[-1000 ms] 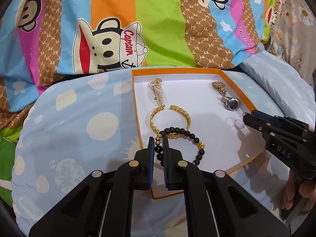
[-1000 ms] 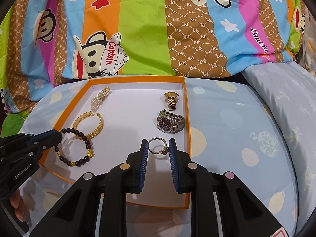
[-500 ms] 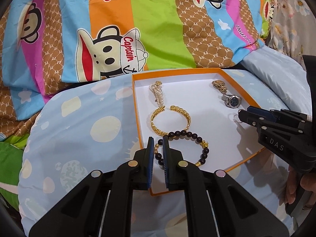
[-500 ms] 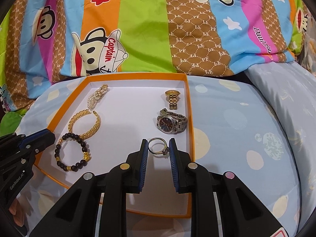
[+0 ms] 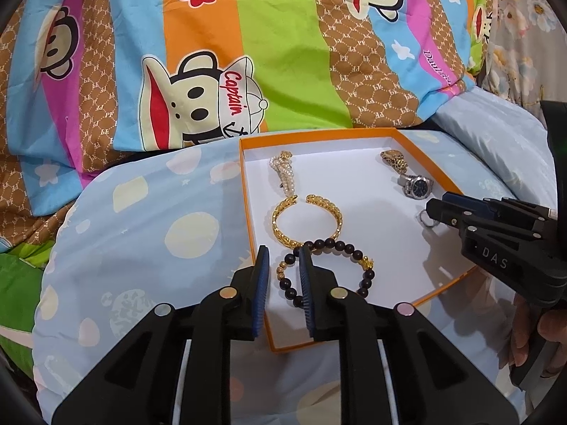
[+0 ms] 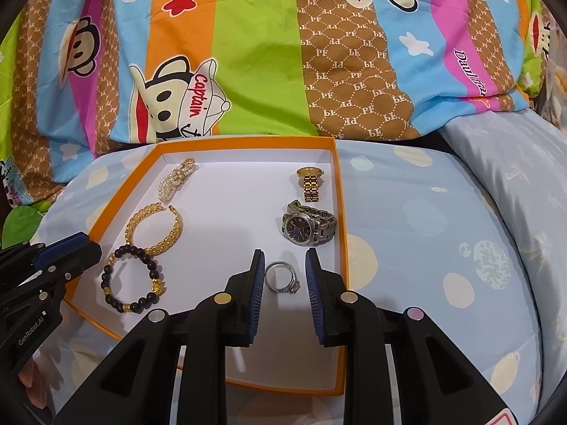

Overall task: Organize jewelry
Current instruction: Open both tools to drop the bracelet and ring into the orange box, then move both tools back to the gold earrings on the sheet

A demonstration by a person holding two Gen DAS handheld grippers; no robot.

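An orange-rimmed white tray point(image 5: 248, 209) point(image 6: 338, 191) lies on a blue pillow. It holds a pearl bracelet point(image 5: 283, 170), a gold bangle point(image 5: 308, 221), a dark bead bracelet point(image 5: 354, 265), a gold watch point(image 6: 310, 182), a silver watch point(image 6: 308, 228) and a silver ring point(image 6: 281, 278). My left gripper point(image 5: 283, 265) is open, its fingers straddling the bead bracelet's left side. My right gripper point(image 6: 283, 269) is open, with the ring lying between its fingers on the tray floor.
A striped cartoon blanket point(image 5: 269, 53) rises behind the tray. The blue spotted pillow point(image 6: 443, 233) extends right of the tray. A second pale pillow point(image 6: 514, 163) lies at far right.
Both grippers have opened. The left let go of the bead bracelet and the right let go of the ring. Both pieces now lie on the tray.
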